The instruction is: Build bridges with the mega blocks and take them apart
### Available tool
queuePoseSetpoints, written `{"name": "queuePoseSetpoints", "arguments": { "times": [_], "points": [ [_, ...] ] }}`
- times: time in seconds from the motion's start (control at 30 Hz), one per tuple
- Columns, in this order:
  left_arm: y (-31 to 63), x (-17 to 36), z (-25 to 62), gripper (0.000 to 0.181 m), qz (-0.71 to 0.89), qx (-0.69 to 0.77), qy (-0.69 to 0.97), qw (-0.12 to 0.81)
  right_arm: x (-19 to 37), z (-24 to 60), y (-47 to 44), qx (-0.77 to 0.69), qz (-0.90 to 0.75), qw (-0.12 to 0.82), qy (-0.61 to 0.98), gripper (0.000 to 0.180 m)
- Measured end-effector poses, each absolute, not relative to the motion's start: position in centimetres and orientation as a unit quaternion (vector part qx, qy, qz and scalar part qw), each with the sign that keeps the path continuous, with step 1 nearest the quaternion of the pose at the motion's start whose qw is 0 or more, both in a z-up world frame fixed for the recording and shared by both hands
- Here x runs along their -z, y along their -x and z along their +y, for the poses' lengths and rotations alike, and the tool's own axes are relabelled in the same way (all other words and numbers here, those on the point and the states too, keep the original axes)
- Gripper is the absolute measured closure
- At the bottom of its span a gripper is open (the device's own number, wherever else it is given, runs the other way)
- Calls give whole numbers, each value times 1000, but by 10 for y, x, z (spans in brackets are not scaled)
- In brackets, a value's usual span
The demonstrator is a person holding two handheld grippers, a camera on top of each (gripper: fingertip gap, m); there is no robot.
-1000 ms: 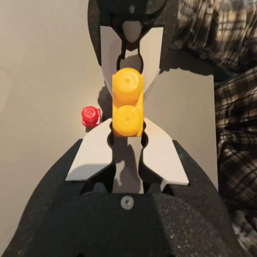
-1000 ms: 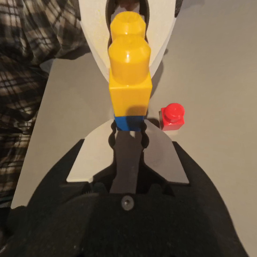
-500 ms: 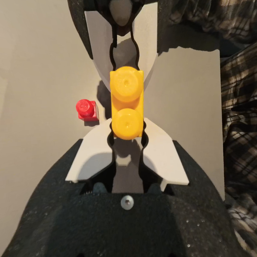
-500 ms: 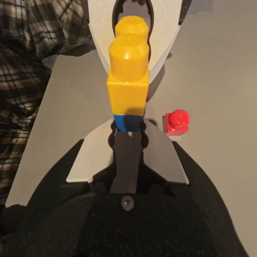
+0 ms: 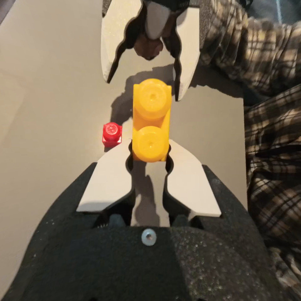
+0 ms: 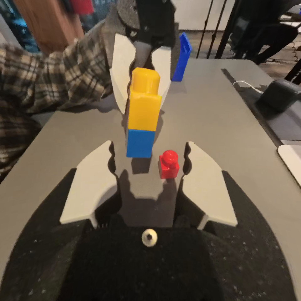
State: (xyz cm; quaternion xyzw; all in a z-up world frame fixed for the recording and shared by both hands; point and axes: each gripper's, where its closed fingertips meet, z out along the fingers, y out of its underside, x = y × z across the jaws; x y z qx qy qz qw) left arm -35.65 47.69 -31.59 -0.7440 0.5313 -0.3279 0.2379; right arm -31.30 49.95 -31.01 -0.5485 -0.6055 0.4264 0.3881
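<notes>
The yellow block (image 6: 143,104) sits stacked on a blue block (image 6: 140,143) on the grey table (image 6: 211,123), no writing showing. The left gripper (image 5: 149,151) is clamped on the yellow block's near end. The right gripper (image 6: 149,156) gapes wide, holding nothing, a small red block (image 6: 169,164) between its tips.

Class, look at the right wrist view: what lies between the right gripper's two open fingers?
In the right wrist view, the red block stands on the grey table between the right gripper's fingers, near the right-hand one. The blue block under the yellow block stands just beyond.
</notes>
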Motion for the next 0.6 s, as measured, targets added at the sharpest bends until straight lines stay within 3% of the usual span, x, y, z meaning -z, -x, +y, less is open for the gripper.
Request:
{"name": "queuePoseSetpoints", "arguments": {
  "times": [0.17,0.27,0.37,0.6],
  "points": [
    [354,309,477,144,502,339,759,237,306,488,328,-505,-567,340,555,103],
    [351,311,471,144,504,332,766,222,306,478,333,-527,-566,304,556,116],
    [346,313,465,143,516,328,763,211,303,471,333,-539,-569,282,554,142],
    [337,301,465,143,513,363,741,235,300,466,327,-534,-571,276,560,144]
  ]
}}
